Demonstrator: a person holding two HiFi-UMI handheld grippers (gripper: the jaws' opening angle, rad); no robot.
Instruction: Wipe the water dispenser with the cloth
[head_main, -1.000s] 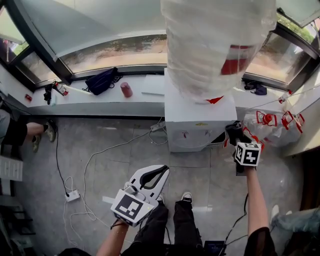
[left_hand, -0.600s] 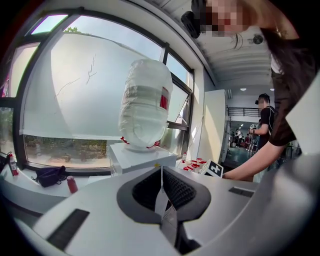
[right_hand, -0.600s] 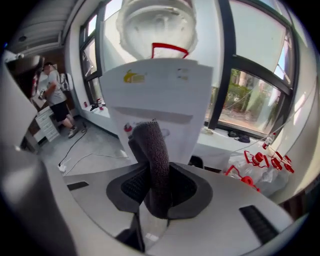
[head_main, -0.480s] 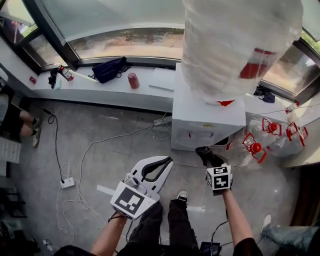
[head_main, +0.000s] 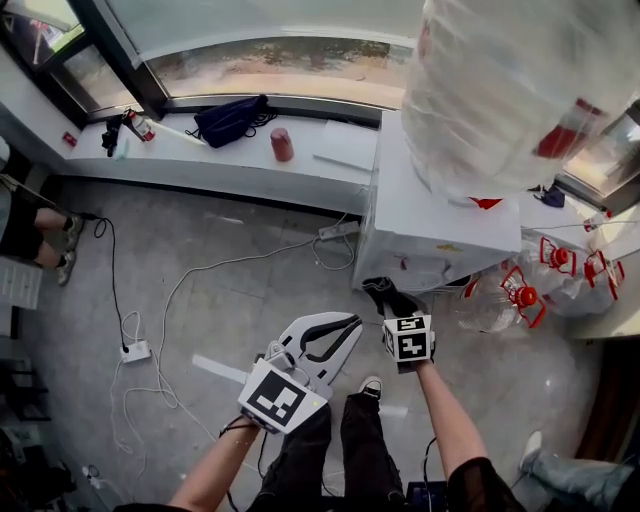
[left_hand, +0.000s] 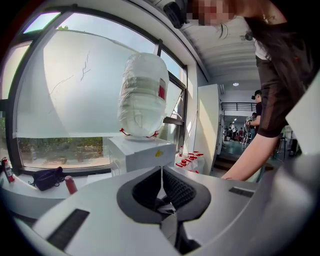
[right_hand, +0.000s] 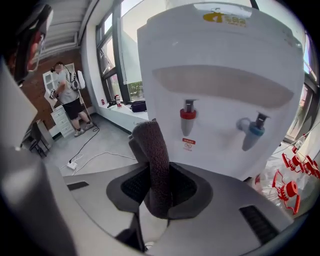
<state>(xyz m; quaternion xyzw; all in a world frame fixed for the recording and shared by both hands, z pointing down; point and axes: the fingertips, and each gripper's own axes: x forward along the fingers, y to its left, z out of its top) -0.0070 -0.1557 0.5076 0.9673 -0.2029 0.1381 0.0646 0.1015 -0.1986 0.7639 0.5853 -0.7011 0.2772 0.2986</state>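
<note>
Beside the window ledge (head_main: 230, 165) stands the white water dispenser (head_main: 430, 225), a wrapped bottle (head_main: 510, 90) on top. Facing it, the right gripper (right_hand: 159, 172) clamps a dark cloth (right_hand: 152, 145), which seems just short of touching the dispenser. Well apart, lower left, the left gripper (head_main: 345, 325) hangs with jaws together, empty.

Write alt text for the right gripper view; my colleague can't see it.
The right hand-held gripper is shut on a dark cloth that stands upright in front of the white water dispenser. Its red tap and blue tap face the camera; red-capped bottles lie at lower right.
</note>
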